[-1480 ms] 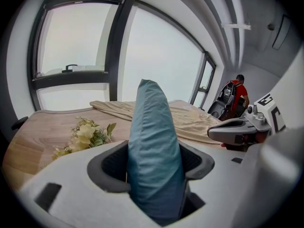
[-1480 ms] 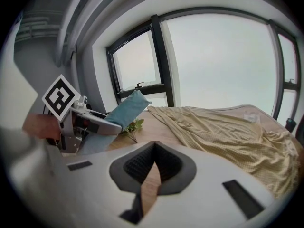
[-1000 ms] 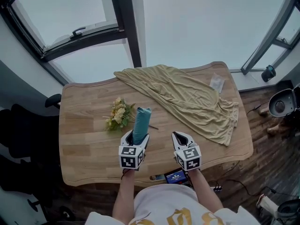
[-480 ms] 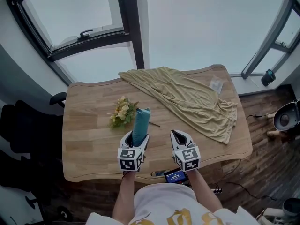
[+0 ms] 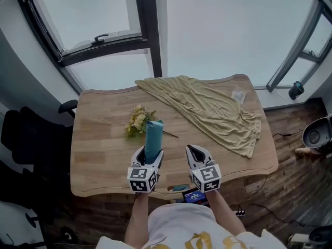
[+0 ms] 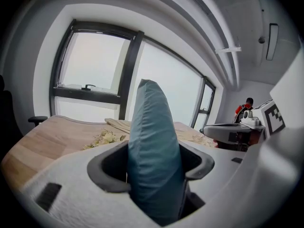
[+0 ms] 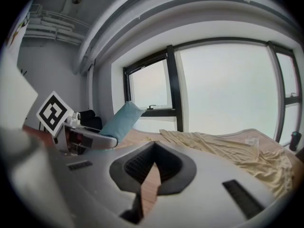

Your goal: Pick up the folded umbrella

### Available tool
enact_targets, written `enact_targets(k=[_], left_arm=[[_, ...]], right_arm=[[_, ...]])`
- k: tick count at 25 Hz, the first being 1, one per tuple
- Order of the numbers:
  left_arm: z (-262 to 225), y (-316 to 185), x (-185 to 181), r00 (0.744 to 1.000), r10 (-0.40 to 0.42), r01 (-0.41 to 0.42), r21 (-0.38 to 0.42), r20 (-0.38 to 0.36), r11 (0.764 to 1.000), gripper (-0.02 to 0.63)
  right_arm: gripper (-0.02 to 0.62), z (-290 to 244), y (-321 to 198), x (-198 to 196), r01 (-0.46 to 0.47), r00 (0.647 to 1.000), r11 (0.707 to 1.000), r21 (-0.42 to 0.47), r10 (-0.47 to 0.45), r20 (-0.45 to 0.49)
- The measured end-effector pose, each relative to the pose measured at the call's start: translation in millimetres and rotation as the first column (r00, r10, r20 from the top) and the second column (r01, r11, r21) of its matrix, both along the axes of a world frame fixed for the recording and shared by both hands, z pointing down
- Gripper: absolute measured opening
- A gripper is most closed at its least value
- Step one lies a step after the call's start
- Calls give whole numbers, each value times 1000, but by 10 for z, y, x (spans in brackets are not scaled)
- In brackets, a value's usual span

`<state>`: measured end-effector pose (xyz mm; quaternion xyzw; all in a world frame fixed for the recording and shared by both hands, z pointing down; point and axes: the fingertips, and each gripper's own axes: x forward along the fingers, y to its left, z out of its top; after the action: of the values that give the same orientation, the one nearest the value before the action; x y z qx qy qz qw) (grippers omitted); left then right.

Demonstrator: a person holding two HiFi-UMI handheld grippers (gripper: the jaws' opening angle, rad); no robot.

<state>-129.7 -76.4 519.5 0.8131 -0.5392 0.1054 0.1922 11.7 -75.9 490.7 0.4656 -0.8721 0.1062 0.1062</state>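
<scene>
The left claw [image 5: 147,154] grips a folded teal umbrella [image 5: 153,135] that juts ahead of its jaws, over the wooden surface [image 5: 98,144]. Beside it, the right claw [image 5: 193,150] is closed, empty.

Desk [image 5: 98,144]: light wooden top with wavy edges and rounded corners, set below the windows
Cloth [image 5: 207,108]: rumpled olive-yellow fabric, spread from the far middle diagonally toward the near right corner
Flowers [image 5: 136,124]: small bunch of pale yellow blooms left of centre, near the cloth but apart from it
Packet [image 5: 238,95]: small clear plastic piece by the far right corner, at the cloth's edge
</scene>
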Motion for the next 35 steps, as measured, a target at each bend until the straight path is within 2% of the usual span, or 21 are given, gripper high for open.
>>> enact_targets(k=[14, 17, 35], left_arm=[[-429, 276, -57, 998, -35, 39, 104, -47, 994, 308], [-476, 304, -73, 998, -39, 43, 114, -43, 993, 308], [-550, 418, -5, 997, -40, 47, 127, -61, 991, 308]], right_arm=[[11, -272, 151, -48, 15, 1000, 997, 70, -16, 21], [11, -319, 176, -35, 9, 999, 998, 69, -12, 42], [11, -295, 319, 64, 13, 1000, 998, 61, -14, 22]])
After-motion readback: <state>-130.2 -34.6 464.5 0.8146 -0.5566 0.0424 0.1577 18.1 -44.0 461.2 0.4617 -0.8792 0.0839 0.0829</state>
